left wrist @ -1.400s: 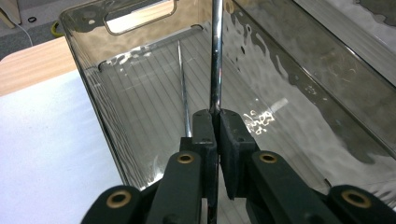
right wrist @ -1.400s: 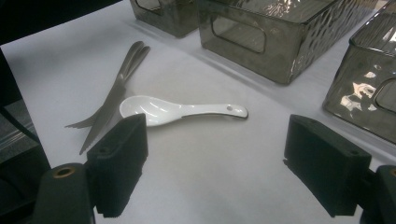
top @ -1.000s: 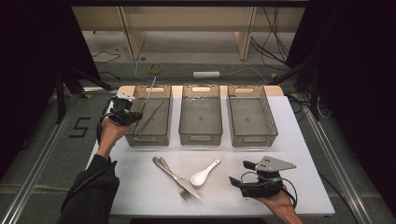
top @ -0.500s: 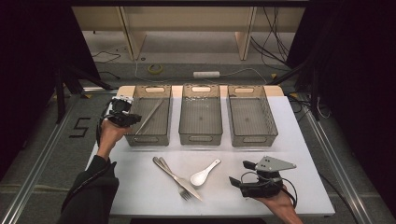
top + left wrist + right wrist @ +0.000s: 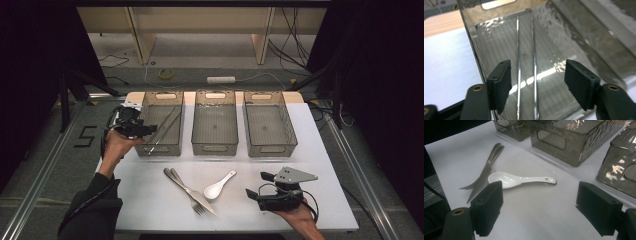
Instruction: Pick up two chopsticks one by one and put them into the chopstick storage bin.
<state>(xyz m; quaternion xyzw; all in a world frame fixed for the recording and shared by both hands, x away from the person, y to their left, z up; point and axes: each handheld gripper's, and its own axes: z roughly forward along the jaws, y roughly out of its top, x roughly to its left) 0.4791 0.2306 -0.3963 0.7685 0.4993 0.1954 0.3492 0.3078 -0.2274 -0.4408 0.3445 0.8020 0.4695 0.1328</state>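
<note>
The left gripper [image 5: 145,130] hung at the left-hand bin [image 5: 161,150] in the upper left of the high view, its jaws spread apart and holding nothing. Two chopsticks [image 5: 525,75] lay side by side on the bin's floor, their long axis running lengthwise from the near wall toward the handle end at the top of the left gripper view. They looked thin and slick; I judged that a careless withdrawal could clip the bin's rim and jolt them askew.

The right gripper [image 5: 262,192], jaws also wide and empty, rested at the lower right of the table. Ahead of it lay the white spoon [image 5: 516,179], handle pointing right in the right gripper view, just beside the knife [image 5: 192,192] and fork [image 5: 186,192]. A hasty pinch on that smooth handle might skid it against them.
</note>
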